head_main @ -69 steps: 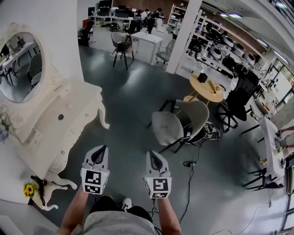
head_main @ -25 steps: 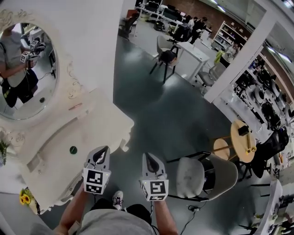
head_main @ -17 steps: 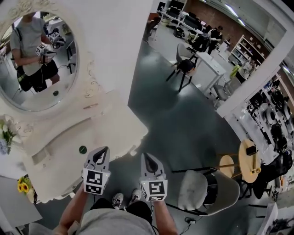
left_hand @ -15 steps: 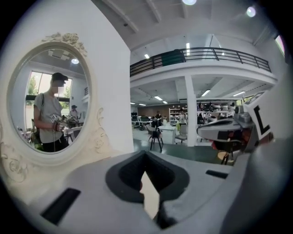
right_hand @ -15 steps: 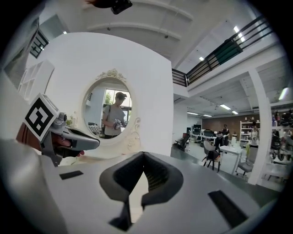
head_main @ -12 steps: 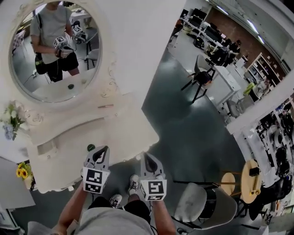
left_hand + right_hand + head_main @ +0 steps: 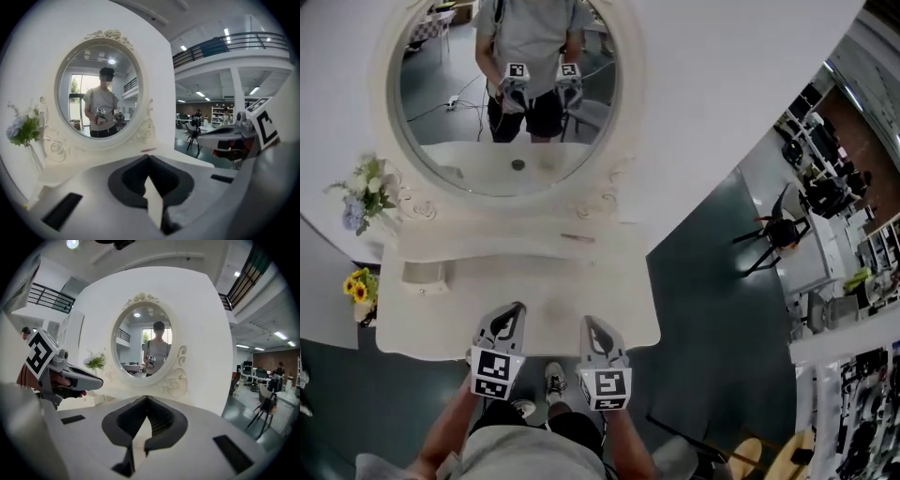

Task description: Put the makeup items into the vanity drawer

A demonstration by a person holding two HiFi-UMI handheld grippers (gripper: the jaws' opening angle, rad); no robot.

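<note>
A white vanity (image 7: 441,319) with an oval mirror (image 7: 450,103) stands straight in front of me. A thin pink makeup item (image 7: 577,238) lies on its top near the mirror's base and also shows in the left gripper view as the pink item (image 7: 148,150). My left gripper (image 7: 512,311) and right gripper (image 7: 590,325) hover side by side over the tabletop's front edge. Both are shut with nothing between their fingers: left gripper (image 7: 148,158), right gripper (image 7: 146,400). The mirror reflects a small dark round item (image 7: 517,165). The main drawer front is hidden below the tabletop.
A small drawer box (image 7: 422,274) sits at the tabletop's left end. A vase of pale flowers (image 7: 366,192) stands left of the mirror, yellow flowers (image 7: 358,286) lower down. Grey floor with chairs (image 7: 773,234) and desks stretches away to the right.
The view has swung from the open room round to face the vanity, which now sits square in front. Both grippers have stayed shut and side by side.
</note>
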